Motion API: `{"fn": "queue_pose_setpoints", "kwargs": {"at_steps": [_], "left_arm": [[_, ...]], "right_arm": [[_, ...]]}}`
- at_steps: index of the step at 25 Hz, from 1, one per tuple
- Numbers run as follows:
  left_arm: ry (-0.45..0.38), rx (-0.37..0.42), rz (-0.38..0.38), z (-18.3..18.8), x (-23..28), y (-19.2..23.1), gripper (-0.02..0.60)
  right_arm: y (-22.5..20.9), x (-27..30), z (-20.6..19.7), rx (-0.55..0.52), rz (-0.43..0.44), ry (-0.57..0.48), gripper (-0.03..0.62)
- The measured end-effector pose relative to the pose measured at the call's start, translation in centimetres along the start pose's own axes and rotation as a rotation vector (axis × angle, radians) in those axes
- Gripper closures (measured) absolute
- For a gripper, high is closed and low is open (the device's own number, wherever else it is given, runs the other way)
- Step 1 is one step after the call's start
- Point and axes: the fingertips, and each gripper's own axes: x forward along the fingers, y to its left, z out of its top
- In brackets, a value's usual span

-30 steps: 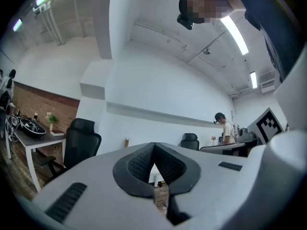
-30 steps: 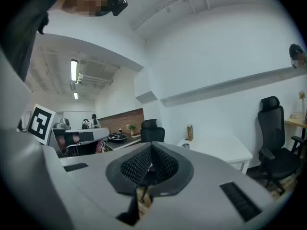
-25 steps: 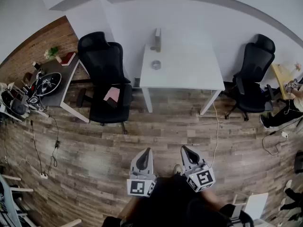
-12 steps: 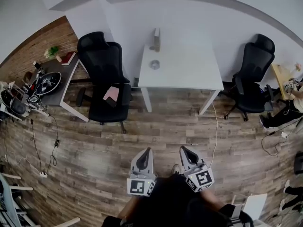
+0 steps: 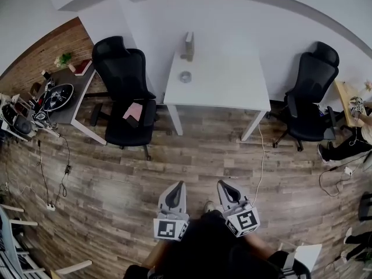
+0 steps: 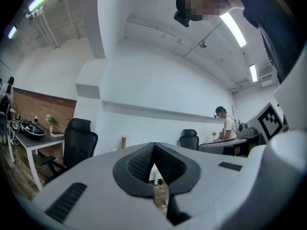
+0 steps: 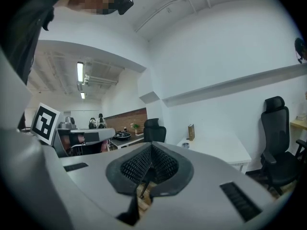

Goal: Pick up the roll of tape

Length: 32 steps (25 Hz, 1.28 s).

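Note:
The roll of tape (image 5: pixel 185 77) is a small grey ring lying on the white table (image 5: pixel 226 86) across the room, with a tan upright box (image 5: pixel 188 45) behind it. In the right gripper view the roll of tape (image 7: pixel 185 145) shows as a small dot on the table (image 7: pixel 218 150), far off. My left gripper (image 5: pixel 178 186) and right gripper (image 5: pixel 222 185) hang side by side close to my body over the wood floor, well short of the table. Both are shut with nothing between the jaws. In the left gripper view the left gripper (image 6: pixel 154 146) has its pads meeting.
A black office chair (image 5: pixel 125 92) with a pink item (image 5: pixel 134 111) on its seat stands left of the table, another chair (image 5: pixel 311 97) to its right. A dark cluttered desk (image 5: pixel 64 97) is at far left. A cable (image 5: pixel 258 167) trails on the floor. A person (image 5: pixel 354 133) sits far right.
The head view has shifted a little, so the table and tape sit slightly further left and up. Both grippers stay shut and low, nearly unmoved.

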Motion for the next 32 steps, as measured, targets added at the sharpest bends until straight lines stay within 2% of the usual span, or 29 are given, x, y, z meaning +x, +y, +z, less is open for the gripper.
{"fn": "queue_pose_setpoints", "kwargs": {"at_steps": [2,6,15,18,23,32], "left_arm": [[-0.003,-0.012,0.018,0.1,0.1,-0.7,0.565],[0.008,0.027,0.04,-0.4,0.6,-1.0,0.565],[0.019,-0.032,0.064,-0.8,3.9,0.3,0.565],[0.025,-0.03,0.044,-1.0,6.3,1.6,0.565],[0.014,-0.062,0.023,-0.7,10.9,5.1,0.565],[-0.016,-0.074,-0.028,1.4,19.6,15.2,0.565]], "right_arm": [[-0.7,-0.5,-0.2,0.007,0.015,0.003,0.582],[-2.0,-0.4,-0.1,0.002,0.036,-0.002,0.582],[-3.5,2.7,-0.4,0.005,0.062,0.018,0.582],[-4.7,5.0,-0.5,0.003,0.054,0.027,0.582],[-6.4,10.4,-0.3,-0.003,0.037,0.04,0.582],[-8.7,23.1,1.7,-0.037,-0.002,0.057,0.582]]}}
